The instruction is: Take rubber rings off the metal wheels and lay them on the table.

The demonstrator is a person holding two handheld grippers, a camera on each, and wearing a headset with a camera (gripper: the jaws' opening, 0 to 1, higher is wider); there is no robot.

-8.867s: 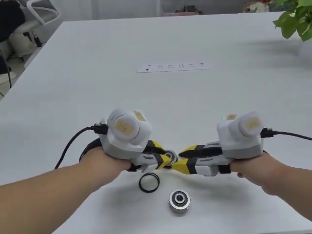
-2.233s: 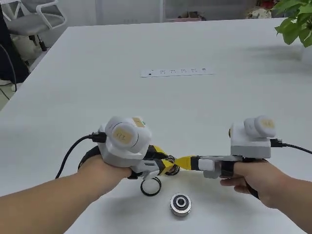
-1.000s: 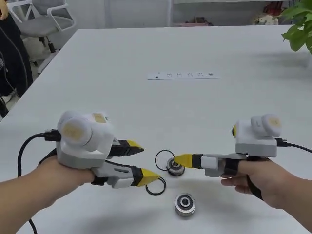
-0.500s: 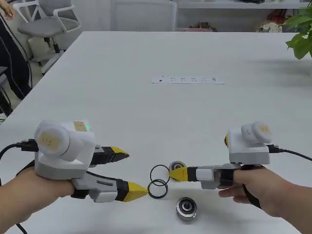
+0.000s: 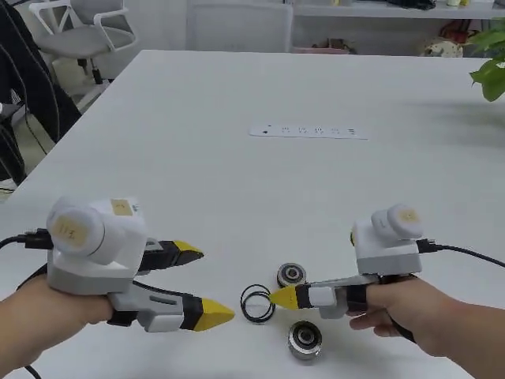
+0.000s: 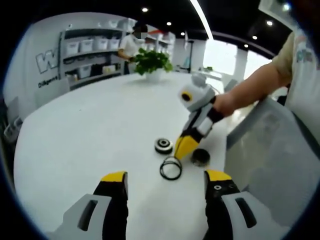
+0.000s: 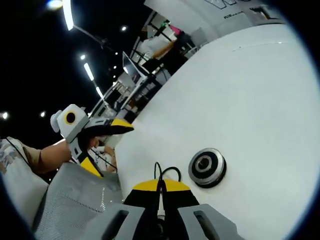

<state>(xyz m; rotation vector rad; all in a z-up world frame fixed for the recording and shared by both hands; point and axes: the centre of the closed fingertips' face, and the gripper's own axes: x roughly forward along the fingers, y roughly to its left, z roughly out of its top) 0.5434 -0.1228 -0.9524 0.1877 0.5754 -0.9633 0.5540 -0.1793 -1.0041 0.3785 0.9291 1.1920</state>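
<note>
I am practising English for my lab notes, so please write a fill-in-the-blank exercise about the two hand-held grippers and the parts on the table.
The left hand-held gripper has its jaws ___.
The right hand-held gripper is shut on a thin black rubber ___.
On the table lie ___ metal wheels.
Missing words: open; ring; two.

Left gripper (image 5: 209,284) holds its fingers wide apart; right gripper (image 5: 278,298) pinches a rubber ring (image 7: 160,195).
</note>
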